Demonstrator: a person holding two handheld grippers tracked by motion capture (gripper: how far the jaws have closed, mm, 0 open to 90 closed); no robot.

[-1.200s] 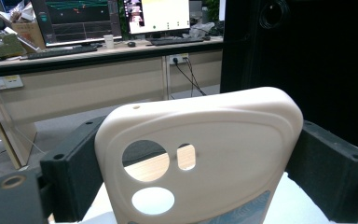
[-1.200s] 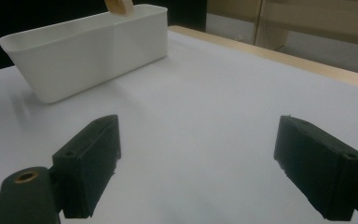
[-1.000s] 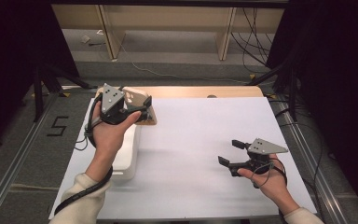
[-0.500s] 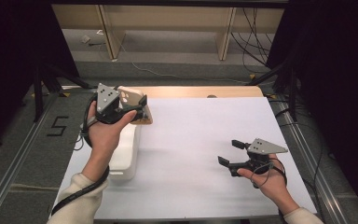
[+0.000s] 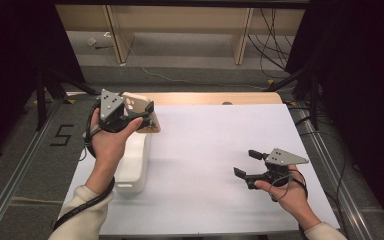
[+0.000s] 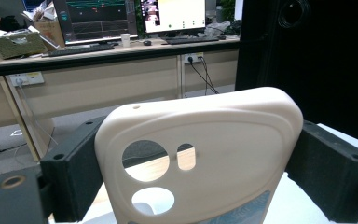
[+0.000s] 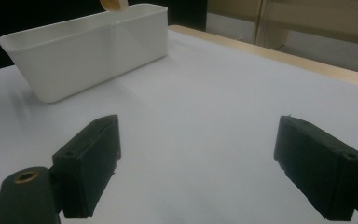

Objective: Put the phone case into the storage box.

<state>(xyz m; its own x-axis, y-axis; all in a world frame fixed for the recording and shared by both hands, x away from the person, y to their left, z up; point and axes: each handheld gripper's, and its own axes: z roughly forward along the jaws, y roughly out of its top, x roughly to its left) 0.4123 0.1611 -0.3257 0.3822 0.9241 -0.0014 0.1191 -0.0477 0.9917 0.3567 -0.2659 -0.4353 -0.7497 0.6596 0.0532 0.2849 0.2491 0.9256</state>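
The left gripper (image 5: 145,114) is clamped on a cream phone case (image 6: 200,158), with one jaw on each side of it. It holds the case up in the air over the far end of the white bin (image 5: 132,165), near the table's (image 5: 205,150) far left corner. The right gripper (image 5: 247,164) has its jaws wide apart with nothing between them, low over the table's near right part.

Grey floor (image 5: 25,165), black curtains (image 5: 360,75), wooden desk (image 6: 98,56) with lit monitors (image 6: 172,14) beyond.
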